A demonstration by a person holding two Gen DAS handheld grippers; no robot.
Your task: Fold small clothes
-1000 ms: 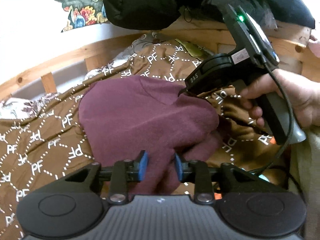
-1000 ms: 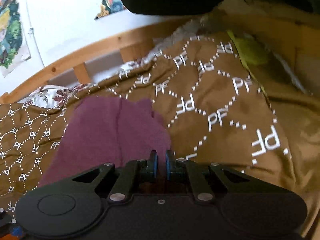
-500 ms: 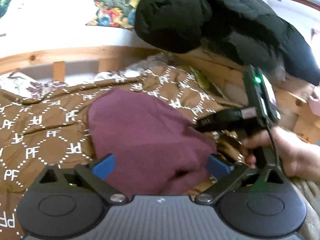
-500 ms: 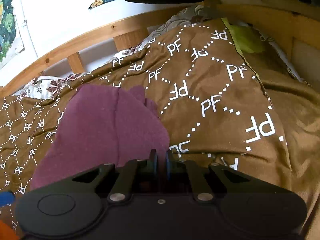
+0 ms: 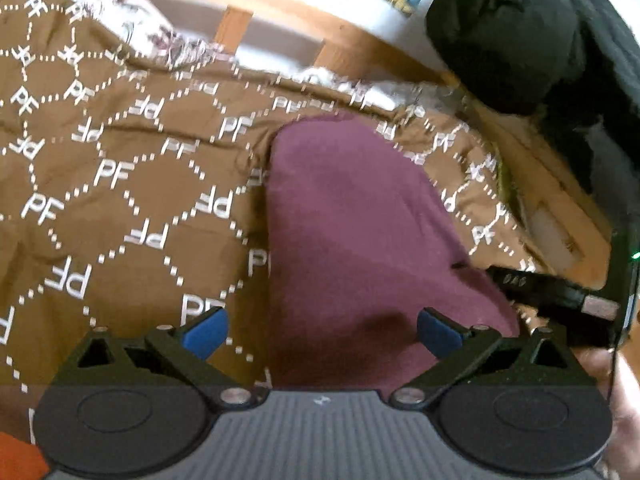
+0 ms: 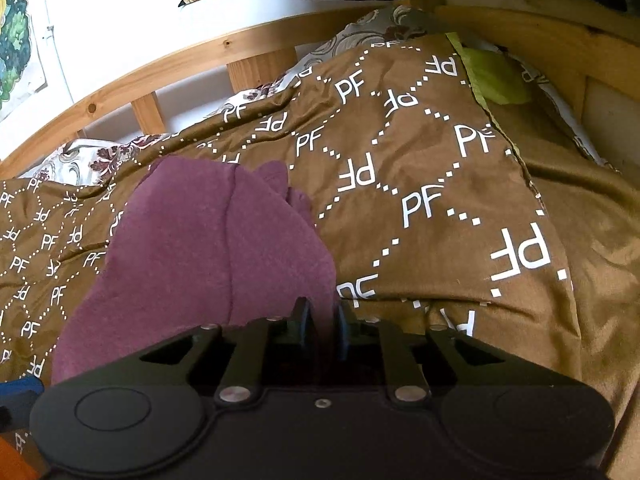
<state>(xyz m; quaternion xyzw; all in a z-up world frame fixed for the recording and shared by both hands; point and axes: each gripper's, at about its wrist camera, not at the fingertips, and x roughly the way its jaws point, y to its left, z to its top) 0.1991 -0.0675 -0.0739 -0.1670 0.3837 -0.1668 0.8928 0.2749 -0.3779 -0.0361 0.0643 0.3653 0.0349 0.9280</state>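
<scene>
Left wrist view: our left gripper (image 5: pixel 320 334) points downward, jaws spread wide and empty, over the maroon cloth (image 5: pixel 352 232) lying on the brown blanket (image 5: pixel 120 200). Right wrist view: our right gripper (image 6: pixel 323 330) angles down, its jaws opening narrowly with the cloth's (image 6: pixel 208 248) edge between them.

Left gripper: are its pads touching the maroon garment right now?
Apart. The left wrist view shows the left gripper wide open, each blue pad clear of the maroon garment lying flat between them.

Bedroom at home: wooden bed frame (image 6: pixel 192 56), brown PF-print duvet (image 6: pixel 420 200), floral sheet (image 6: pixel 80 160), posters (image 6: pixel 16 48) on wall.
</scene>
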